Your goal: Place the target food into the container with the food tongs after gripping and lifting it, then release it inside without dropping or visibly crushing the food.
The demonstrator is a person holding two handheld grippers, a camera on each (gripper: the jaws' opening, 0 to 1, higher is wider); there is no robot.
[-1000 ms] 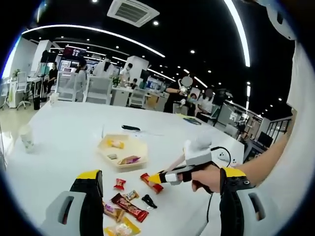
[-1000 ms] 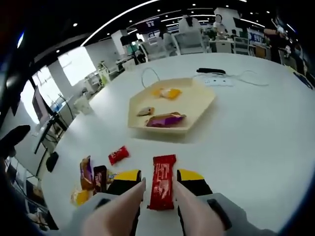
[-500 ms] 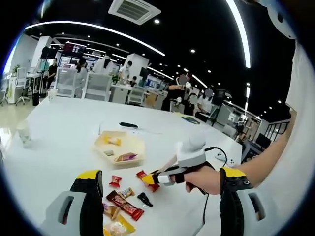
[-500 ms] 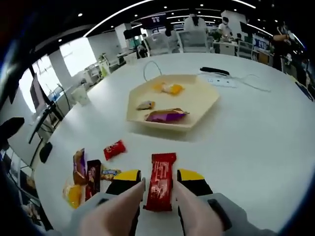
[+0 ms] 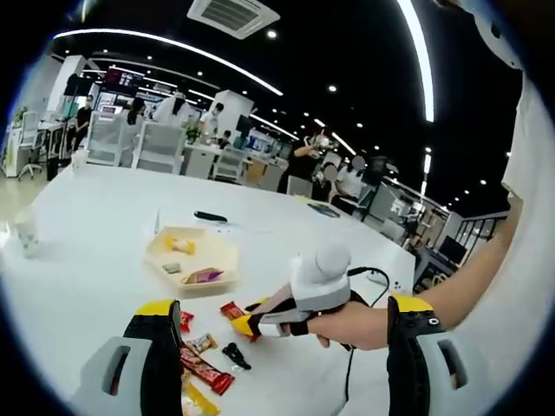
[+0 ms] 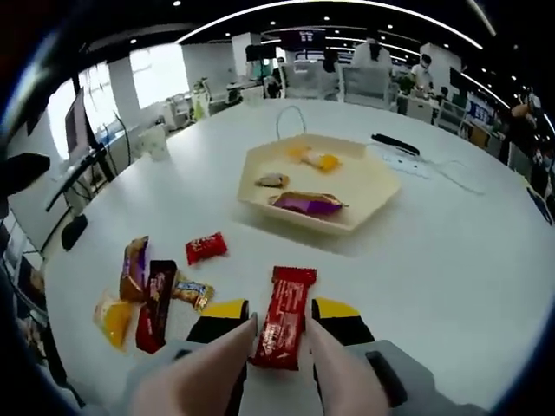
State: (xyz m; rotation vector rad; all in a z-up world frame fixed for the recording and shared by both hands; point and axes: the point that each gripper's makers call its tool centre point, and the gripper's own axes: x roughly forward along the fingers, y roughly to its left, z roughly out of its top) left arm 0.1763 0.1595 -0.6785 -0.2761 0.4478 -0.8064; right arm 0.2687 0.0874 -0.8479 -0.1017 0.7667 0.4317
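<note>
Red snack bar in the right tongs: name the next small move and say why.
Probably carry it forward toward the tray. The right gripper has its jaws closed on the red snack bar, which looks lifted off the white table, and the tray lies ahead with free floor.

White table (image 6: 451, 286), tray (image 6: 364, 217), perhaps sweets (image 6: 206, 247)

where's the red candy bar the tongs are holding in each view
Left gripper view: the red candy bar sits low, just left of centre, at the tip of the right gripper.
Right gripper view: bottom centre, the bar stands between the gripper's two fingers.
Shared landmark: the cream hexagonal tray, beyond the bar in both.
</note>
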